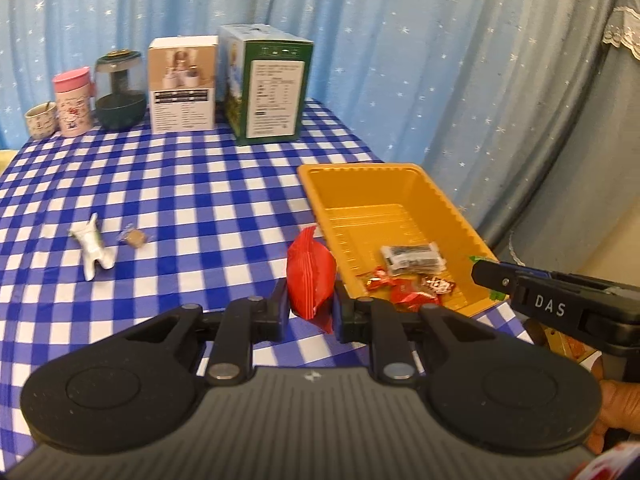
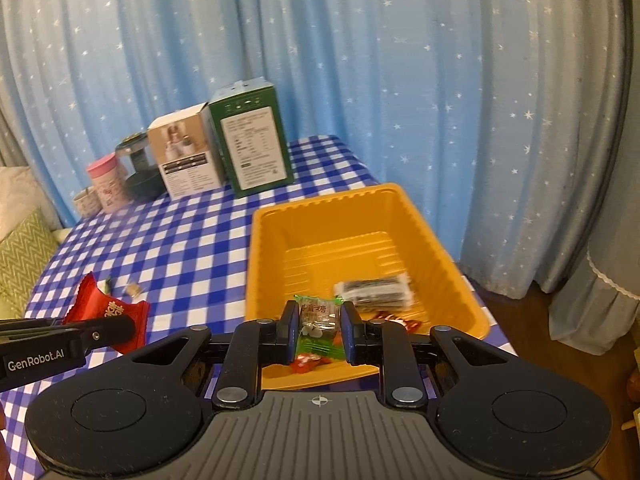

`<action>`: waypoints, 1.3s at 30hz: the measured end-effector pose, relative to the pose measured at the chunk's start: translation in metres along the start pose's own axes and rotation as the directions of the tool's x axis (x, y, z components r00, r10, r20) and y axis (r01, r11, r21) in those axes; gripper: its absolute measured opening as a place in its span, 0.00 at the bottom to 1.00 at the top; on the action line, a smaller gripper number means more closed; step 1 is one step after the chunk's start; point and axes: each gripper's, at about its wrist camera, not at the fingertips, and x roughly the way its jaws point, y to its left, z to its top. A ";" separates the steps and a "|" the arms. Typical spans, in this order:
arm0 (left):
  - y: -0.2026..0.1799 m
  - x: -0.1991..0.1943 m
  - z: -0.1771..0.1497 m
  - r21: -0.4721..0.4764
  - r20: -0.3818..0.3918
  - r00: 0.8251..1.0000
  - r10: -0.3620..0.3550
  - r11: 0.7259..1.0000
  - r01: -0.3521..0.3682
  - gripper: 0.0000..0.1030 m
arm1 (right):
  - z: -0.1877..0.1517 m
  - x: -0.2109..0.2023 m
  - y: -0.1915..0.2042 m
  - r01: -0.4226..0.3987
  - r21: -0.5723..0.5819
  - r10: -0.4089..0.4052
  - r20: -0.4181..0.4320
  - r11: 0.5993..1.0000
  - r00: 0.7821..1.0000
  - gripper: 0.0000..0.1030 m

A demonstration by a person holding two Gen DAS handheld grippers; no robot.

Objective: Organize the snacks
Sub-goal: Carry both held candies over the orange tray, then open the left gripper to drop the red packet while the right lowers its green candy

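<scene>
Soft daylight, fisheye bend, some blur

Light glows through my blue curtain, even and bright, shadows faint. Both views curve and darken at the corners. In my right view the yellow tray and the snacks inside it smear slightly; the left view looks sharper.

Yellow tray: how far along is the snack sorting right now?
Done: the yellow tray already holds a dark-labelled clear packet and some red-wrapped candies. In hand: the left claw is shut on a red snack packet, the right claw on a green-wrapped candy over the tray. Left: a white wrapped snack and a small clear-wrapped candy lie on the checked cloth.
</scene>
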 end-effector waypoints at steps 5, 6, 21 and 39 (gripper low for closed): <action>-0.016 0.015 0.006 0.019 -0.011 1.000 -0.018 1.000 0.019 0.18 | 0.002 0.005 -0.020 0.016 0.021 -0.016 -0.011 1.000 1.000 0.22; -0.019 0.018 0.007 0.021 -0.013 1.000 -0.023 0.999 0.024 0.18 | 0.003 0.007 -0.024 0.018 0.022 -0.018 -0.016 1.000 1.000 0.22; -0.056 0.064 0.024 0.083 -0.046 0.997 -0.059 0.995 0.063 0.18 | 0.015 0.044 -0.056 0.030 0.007 -0.030 -0.066 1.000 0.997 0.22; -0.069 0.107 0.027 0.119 -0.100 0.992 -0.071 0.989 0.083 0.18 | 0.022 0.075 -0.075 0.049 0.019 -0.047 -0.089 0.999 0.995 0.22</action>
